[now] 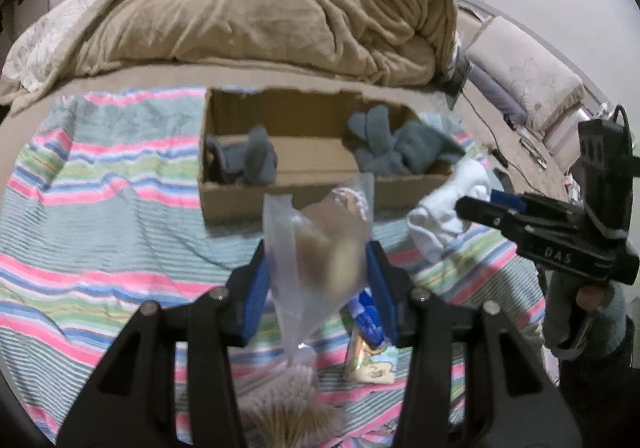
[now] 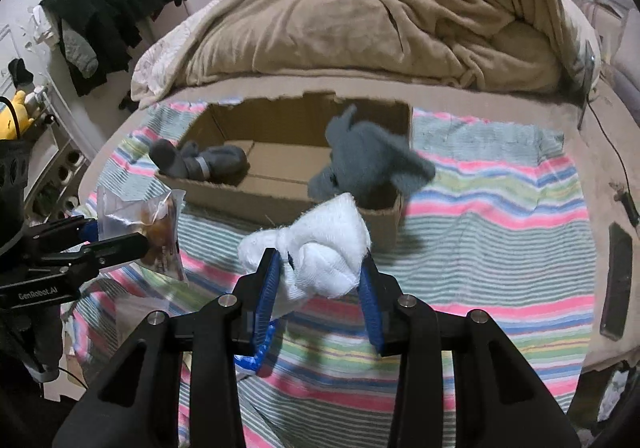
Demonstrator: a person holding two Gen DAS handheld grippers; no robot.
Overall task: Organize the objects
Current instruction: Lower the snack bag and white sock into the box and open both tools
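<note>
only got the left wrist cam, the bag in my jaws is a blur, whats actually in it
Observer: The right wrist view shows the clear bag sharply: brown, rounded snack-like pieces and a printed label inside.
Operator: is the right gripper shut on that white sock
Observer: Yes, the right gripper has the white sock pinched between its blue pads, lifted off the striped blanket.
Operator: anything to the left of the bed i cant see
Observer: Dark clothes hang by the wall, with a yellow plush toy below them.
</note>
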